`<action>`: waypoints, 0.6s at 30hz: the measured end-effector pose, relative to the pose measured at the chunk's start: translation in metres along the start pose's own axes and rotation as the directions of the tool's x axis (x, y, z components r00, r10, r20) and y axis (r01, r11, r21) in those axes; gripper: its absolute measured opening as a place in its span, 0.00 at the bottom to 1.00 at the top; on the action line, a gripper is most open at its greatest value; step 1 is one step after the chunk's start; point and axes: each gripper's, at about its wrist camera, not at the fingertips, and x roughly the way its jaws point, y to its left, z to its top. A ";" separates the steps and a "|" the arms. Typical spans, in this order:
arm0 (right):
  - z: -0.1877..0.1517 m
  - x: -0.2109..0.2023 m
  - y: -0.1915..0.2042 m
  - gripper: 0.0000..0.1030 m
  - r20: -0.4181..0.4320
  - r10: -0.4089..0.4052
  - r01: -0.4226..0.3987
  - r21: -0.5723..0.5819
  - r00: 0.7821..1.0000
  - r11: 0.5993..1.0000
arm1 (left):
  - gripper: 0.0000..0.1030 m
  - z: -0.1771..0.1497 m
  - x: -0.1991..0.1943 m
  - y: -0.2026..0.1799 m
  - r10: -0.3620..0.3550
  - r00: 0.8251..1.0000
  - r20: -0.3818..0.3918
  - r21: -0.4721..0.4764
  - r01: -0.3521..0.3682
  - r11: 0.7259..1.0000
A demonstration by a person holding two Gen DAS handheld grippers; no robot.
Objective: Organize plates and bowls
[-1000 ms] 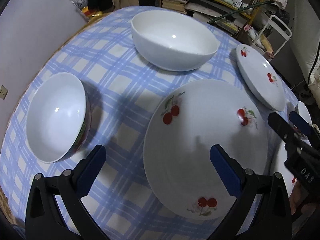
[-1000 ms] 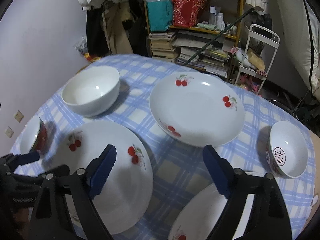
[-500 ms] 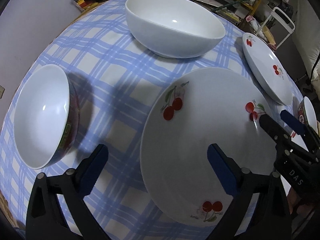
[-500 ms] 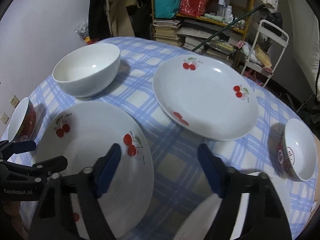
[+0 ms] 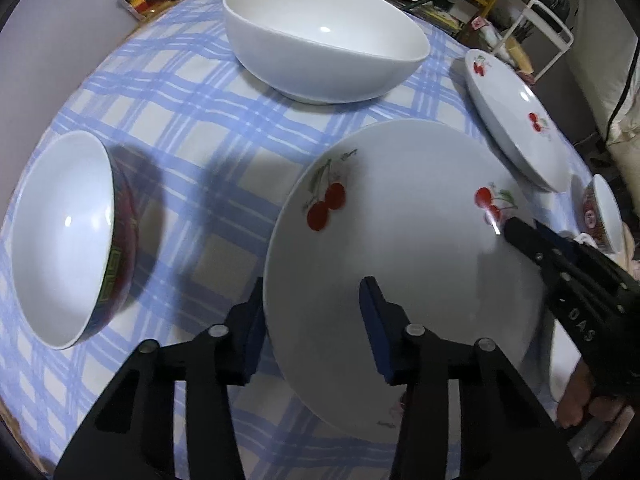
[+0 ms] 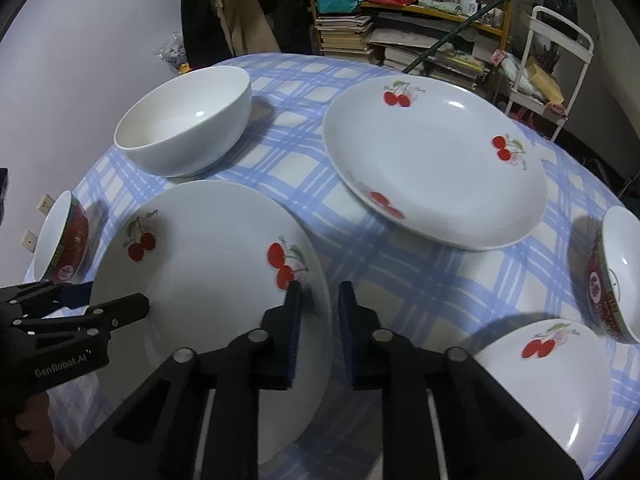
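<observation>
Left wrist view: round white glazed ceramic plate with red cherry prints [image 5: 400,248], lying on the blue-and-white checked tablecloth [image 5: 168,92] at the near side of the table. Left gripper [image 5: 312,328] straddles its left rim, jaws closing, one blue pad outside the edge and one over the face; contact is not clear, so the hold looks unfinished. Right gripper [image 6: 318,328] straddles the opposite rim, jaws closing and nearly shut on the thin edge.

Handling, judged: stiff, brittle, moderately heavy, glaze slick; take by the rim at opposite sides and keep level, since a one-sided pinch would likely slip or tip.

Surrounding stock:
- second cherry-print white plate [image 6: 436,168], beyond to the right, apart.
- third cherry-print plate [image 6: 536,376], near right, partly seen.
- large plain white deep bowl [image 5: 320,36], at the far side.
- small bowl, white inside, red patterned outside [image 5: 68,236], to the left.
- matching small red-patterned bowl [image 6: 616,272], far right.

All glossy, hard, round-rimmed.
</observation>
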 end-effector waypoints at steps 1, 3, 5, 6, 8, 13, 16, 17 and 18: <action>0.000 0.000 0.001 0.16 -0.002 -0.004 0.004 -0.006 1.000 1.000 | 0.36 0.001 0.000 0.003 -0.008 1.000 -0.004 -0.014 0.008 1.000; 0.002 0.000 -0.002 0.16 -0.015 0.011 -0.011 0.021 1.000 1.000 | 0.33 0.002 0.000 0.010 -0.044 0.999 -0.019 -0.052 0.043 0.998; 0.002 -0.002 -0.009 0.16 -0.024 0.057 -0.055 0.075 0.998 0.996 | 0.33 0.004 -0.003 0.014 -0.081 0.996 -0.028 -0.059 0.080 0.995; 0.002 -0.002 -0.012 0.16 -0.029 0.070 -0.067 0.090 0.997 0.994 | 0.33 0.004 -0.003 0.014 -0.090 0.995 -0.030 -0.054 0.088 0.995; 0.001 -0.001 -0.015 0.16 -0.037 0.086 -0.082 0.107 0.996 0.991 | 0.33 0.003 -0.003 0.013 -0.093 0.995 -0.031 -0.039 0.091 0.995; 0.001 -0.002 -0.007 0.16 -0.055 0.068 -0.064 0.072 0.996 0.995 | 0.33 0.000 -0.004 0.003 -0.016 1.000 -0.026 0.032 0.017 0.999; 0.001 -0.004 -0.005 0.16 -0.060 0.066 -0.063 0.061 0.996 0.996 | 0.33 -0.003 -0.005 -0.004 0.027 1.000 -0.015 0.073 -0.026 0.997; 0.000 -0.005 -0.004 0.16 -0.060 0.065 -0.061 0.060 0.996 0.996 | 0.33 -0.004 -0.006 -0.005 0.035 0.999 -0.014 0.083 -0.034 0.996; -0.001 -0.006 -0.004 0.16 -0.061 0.060 -0.057 0.056 0.996 0.997 | 0.32 -0.005 -0.006 -0.005 0.034 0.999 -0.017 0.086 -0.033 0.996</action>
